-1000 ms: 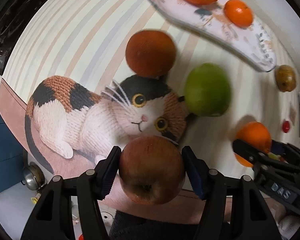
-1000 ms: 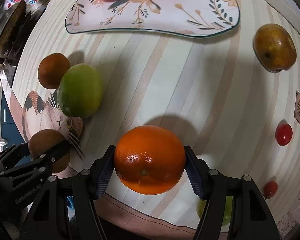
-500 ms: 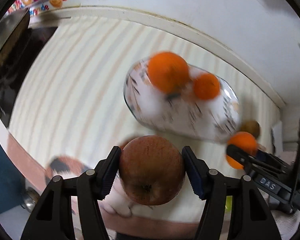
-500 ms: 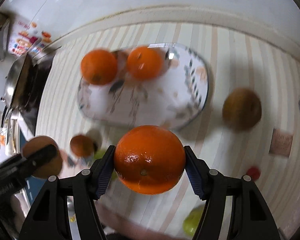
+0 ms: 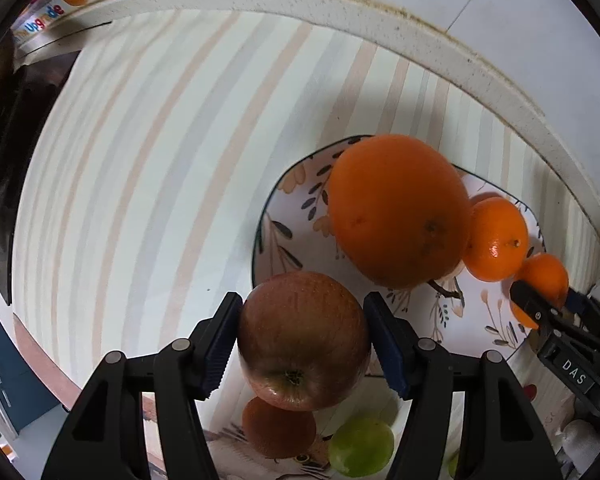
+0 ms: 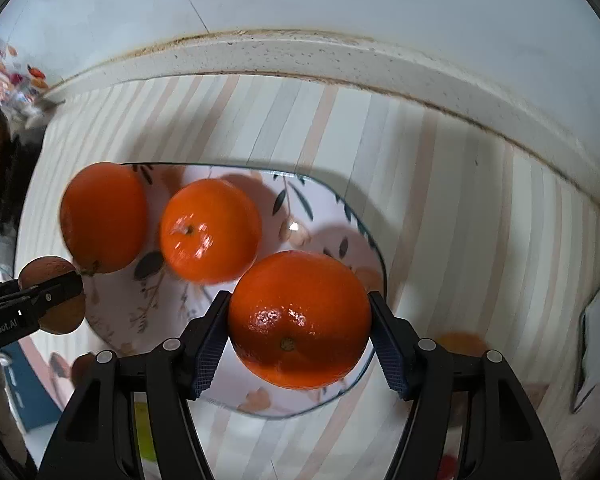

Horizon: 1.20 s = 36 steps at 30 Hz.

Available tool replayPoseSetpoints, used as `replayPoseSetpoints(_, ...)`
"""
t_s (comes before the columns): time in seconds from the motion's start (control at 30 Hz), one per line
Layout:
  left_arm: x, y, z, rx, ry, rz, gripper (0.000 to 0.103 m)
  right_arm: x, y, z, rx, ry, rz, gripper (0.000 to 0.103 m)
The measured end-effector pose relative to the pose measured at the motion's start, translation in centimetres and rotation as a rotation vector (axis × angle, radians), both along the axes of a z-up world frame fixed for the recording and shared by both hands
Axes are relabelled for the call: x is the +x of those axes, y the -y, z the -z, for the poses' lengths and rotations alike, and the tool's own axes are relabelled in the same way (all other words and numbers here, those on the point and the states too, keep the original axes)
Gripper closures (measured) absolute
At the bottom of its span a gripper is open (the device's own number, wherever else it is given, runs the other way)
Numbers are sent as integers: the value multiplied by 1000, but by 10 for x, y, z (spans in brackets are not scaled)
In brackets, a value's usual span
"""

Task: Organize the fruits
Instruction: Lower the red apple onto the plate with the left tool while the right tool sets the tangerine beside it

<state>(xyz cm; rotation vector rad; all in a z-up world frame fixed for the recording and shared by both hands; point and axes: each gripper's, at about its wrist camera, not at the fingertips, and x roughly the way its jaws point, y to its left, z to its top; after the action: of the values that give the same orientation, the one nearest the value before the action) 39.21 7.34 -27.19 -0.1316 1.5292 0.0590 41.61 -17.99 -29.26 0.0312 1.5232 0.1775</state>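
Note:
My left gripper (image 5: 303,340) is shut on a red apple (image 5: 303,336) and holds it over the near left rim of a floral plate (image 5: 278,216). A large orange (image 5: 396,208) and a small orange (image 5: 496,240) lie on the plate. My right gripper (image 6: 299,320) is shut on an orange (image 6: 299,320) above the plate's right part (image 6: 340,240). In the right wrist view the two plate oranges (image 6: 104,216) (image 6: 210,230) sit at the left, and the left gripper with the apple (image 6: 52,300) shows at the far left.
A brown fruit (image 5: 278,428) and a green fruit (image 5: 360,446) lie on the cat mat below the left gripper. A raised white ledge (image 6: 300,56) and wall run behind the striped cloth. Dark objects (image 5: 16,128) stand at the far left.
Both grippers have moved forward from the cat mat to the plate, carrying the apple and the orange. The plate now fills the near view.

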Motion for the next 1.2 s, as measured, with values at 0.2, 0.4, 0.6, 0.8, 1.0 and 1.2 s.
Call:
replayPoseSetpoints(0.2, 0, 5, 5, 27, 4, 17, 42, 8, -5, 8, -1, -28, -37, 34)
replayPoseSetpoints(0.4, 2, 8, 8, 47, -5, 15, 40, 16, -4, 10, 16, -61, -35, 33)
replayPoseSetpoints(0.6, 3, 11, 6, 20, -14, -5, 35, 29, -7, 15, 69, -82, 0, 16)
replayPoseSetpoints(0.8, 1, 15, -5, 3, -7, 1, 24, 32, 0, 5, 65, -68, 26, 12)
replayPoseSetpoints(1.0, -7, 15, -24, 14, 30, -9, 18, 20, 1, -20, 50, -26, 21, 9)
replayPoseSetpoints(1.2, -33, 14, -50, 25, 105, -41, 18, -14, -12, -52, 46, 29, 10, 9)
